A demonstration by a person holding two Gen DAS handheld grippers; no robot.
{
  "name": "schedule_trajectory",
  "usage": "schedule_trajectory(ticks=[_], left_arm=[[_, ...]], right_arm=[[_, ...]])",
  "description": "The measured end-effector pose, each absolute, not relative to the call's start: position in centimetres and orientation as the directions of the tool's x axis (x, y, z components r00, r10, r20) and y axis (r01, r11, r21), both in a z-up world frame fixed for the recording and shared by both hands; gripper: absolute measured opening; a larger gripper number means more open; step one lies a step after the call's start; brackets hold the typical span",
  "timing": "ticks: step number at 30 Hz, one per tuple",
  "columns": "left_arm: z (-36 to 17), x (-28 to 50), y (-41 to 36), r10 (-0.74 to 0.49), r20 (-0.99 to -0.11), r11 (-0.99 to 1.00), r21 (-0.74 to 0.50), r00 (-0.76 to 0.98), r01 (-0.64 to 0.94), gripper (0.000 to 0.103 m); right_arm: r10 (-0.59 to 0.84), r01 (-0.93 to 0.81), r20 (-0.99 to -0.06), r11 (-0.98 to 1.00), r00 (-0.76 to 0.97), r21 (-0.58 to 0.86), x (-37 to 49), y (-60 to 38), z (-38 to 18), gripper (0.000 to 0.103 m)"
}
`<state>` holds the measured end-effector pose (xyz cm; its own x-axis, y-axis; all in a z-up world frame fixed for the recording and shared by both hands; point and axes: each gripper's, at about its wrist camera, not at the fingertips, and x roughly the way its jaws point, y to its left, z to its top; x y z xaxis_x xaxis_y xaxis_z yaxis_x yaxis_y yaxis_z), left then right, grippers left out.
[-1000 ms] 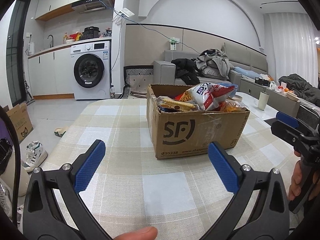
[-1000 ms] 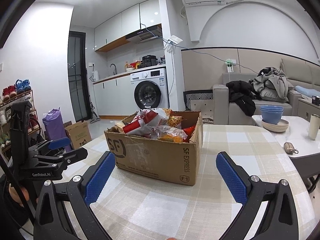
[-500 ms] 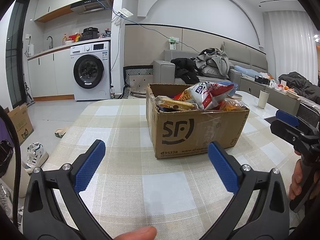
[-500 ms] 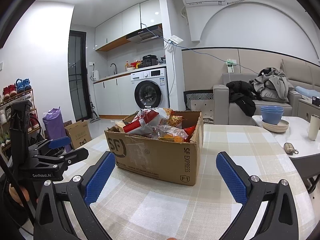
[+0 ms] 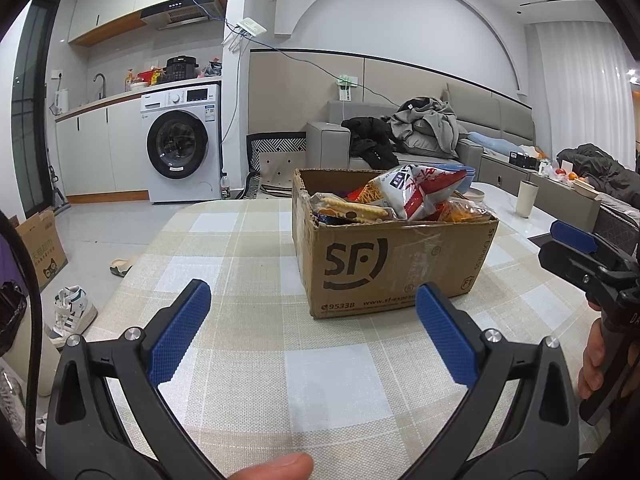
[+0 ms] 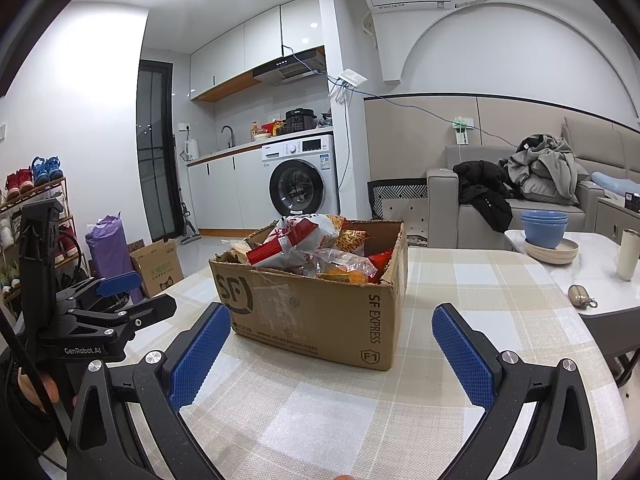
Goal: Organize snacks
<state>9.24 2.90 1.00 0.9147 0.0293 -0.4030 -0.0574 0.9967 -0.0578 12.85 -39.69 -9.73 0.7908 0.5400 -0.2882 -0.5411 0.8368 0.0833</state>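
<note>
Now both released: left tool (image 5: 310, 306), right tool (image 6: 330, 334), hovering above surface (image 5: 320, 380). Box (image 5: 394, 258) of snacks (image 5: 416, 192) just ahead. Risk: overfilled, slippery bags spilling if nudged.

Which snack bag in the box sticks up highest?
The big white-and-red bag in the cardboard box; it rises above the biscuit pack and the orange packet beside it.
</note>
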Motion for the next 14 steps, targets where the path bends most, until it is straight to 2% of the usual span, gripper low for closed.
schedule_trajectory(ticks=[14], left_arm=[[0.94, 9.26, 3.11, 0.026, -0.403, 0.996, -0.063, 0.915, -0.057, 0.102]], right_arm=[[0.542, -0.548, -0.293, 0.834, 0.788, 0.069, 12.71, -39.22, -10.11, 0.103]])
